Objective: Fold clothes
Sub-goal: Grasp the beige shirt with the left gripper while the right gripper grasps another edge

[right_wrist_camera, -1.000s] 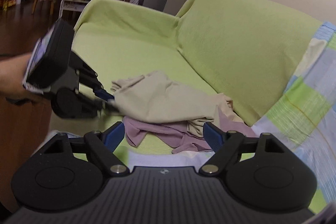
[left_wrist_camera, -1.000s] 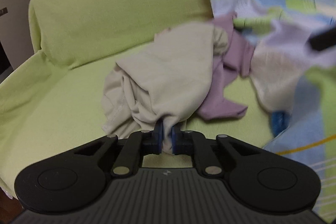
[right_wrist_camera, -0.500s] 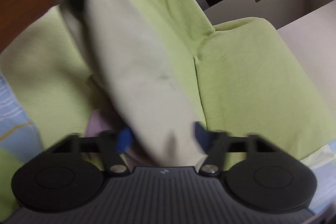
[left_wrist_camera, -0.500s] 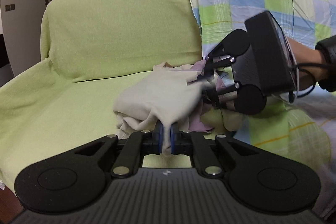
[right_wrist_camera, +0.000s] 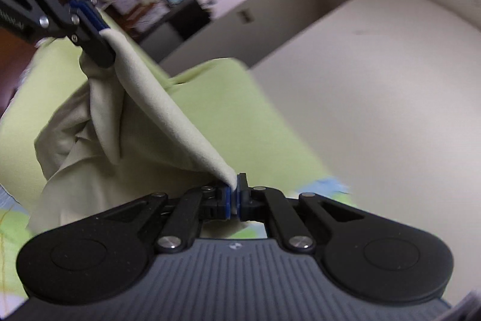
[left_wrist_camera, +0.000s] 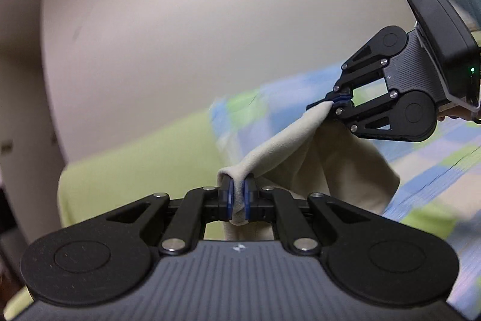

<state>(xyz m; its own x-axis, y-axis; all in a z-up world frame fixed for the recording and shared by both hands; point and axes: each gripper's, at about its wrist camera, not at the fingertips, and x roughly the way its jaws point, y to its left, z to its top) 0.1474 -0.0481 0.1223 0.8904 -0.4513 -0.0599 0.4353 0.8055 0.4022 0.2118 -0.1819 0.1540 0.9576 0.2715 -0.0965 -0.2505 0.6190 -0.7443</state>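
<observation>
The beige garment [left_wrist_camera: 300, 146] hangs in the air above the green-covered sofa [right_wrist_camera: 228, 110], its top edge stretched between my two tools and the rest drooping below. My left tool [left_wrist_camera: 236, 194] is clamped tight on one corner; my right tool [right_wrist_camera: 234, 196] pinches the other (its blue pads nearly meet). A checked blanket [left_wrist_camera: 436, 170] lies behind.

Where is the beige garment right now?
The beige garment hangs above the green sofa, stretched between the left gripper and right gripper.
</observation>
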